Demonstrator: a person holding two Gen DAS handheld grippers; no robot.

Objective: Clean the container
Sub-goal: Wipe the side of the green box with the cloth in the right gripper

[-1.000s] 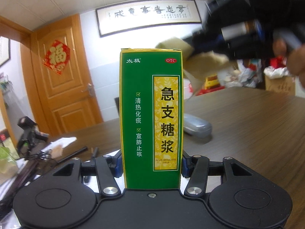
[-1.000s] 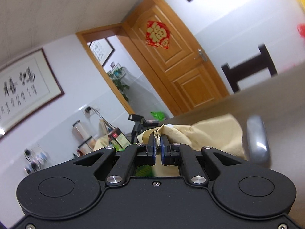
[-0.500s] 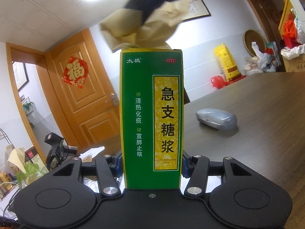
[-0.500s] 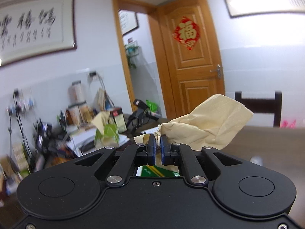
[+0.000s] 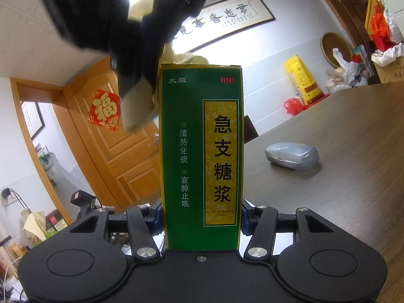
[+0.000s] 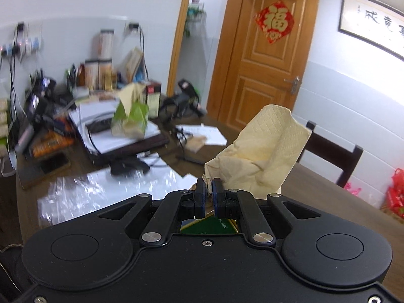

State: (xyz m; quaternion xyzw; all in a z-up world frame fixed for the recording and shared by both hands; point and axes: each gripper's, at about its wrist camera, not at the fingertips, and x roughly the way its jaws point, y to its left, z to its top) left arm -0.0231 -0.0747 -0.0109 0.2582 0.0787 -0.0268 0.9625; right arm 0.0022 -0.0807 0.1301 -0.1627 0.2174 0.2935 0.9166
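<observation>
A tall green and yellow medicine box (image 5: 200,156) stands upright in my left gripper (image 5: 200,214), whose blue pads press on its two sides. My right gripper (image 6: 207,194) is shut on a crumpled beige paper napkin (image 6: 262,151). In the left wrist view that right gripper (image 5: 131,85) is a dark blurred shape above and to the left of the box top, with the napkin (image 5: 137,106) hanging against the box's upper left edge. A green corner of the box (image 6: 209,227) shows under the right gripper's fingers.
A grey glasses case (image 5: 291,155) lies on the brown wooden table (image 5: 341,176) to the right. A tissue pack (image 6: 130,118), papers, cables and a clear plastic sheet (image 6: 101,189) crowd the table's left end. A dark chair (image 6: 330,156) stands by the wall.
The right gripper with the napkin swung from the box's right, over its top, to its upper left. The left gripper kept its hold on the box and rolled slightly.
</observation>
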